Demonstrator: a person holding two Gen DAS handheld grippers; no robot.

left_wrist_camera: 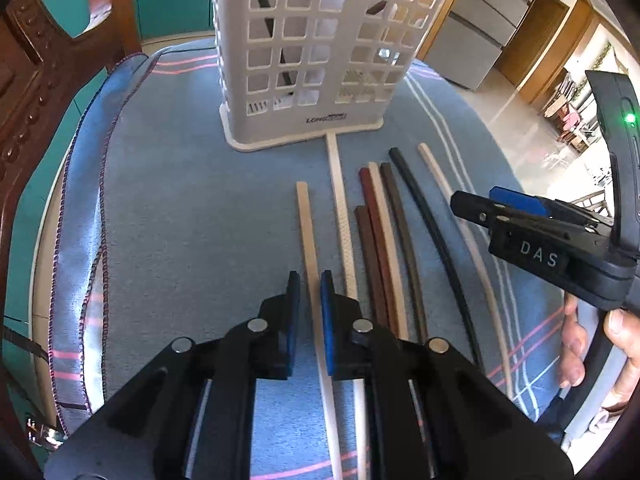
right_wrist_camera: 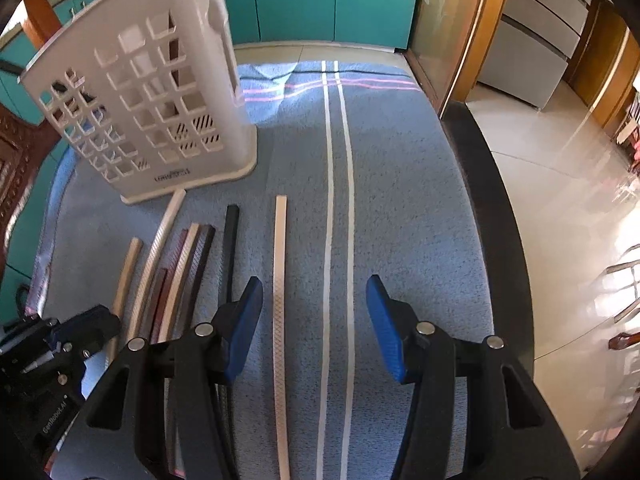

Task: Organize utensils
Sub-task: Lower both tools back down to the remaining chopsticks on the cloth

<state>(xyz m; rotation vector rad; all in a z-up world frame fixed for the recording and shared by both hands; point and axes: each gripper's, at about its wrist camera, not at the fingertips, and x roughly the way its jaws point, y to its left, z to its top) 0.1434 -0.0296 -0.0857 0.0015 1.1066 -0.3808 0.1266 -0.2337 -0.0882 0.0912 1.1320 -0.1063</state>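
Several chopsticks lie side by side on a blue towel in front of a white slotted utensil holder. My left gripper has its blue pads narrowly apart on either side of the leftmost cream chopstick, which still lies on the towel. Beside it are a white chopstick, brown and red-brown ones, a black one and a cream one. My right gripper is wide open and empty above the towel, with the rightmost cream chopstick just inside its left finger. The holder stands at its far left.
The towel covers a table with a dark edge at the right, and beyond it a shiny tiled floor. Teal cabinets and a wooden door frame stand behind. A carved wooden chair is at the left.
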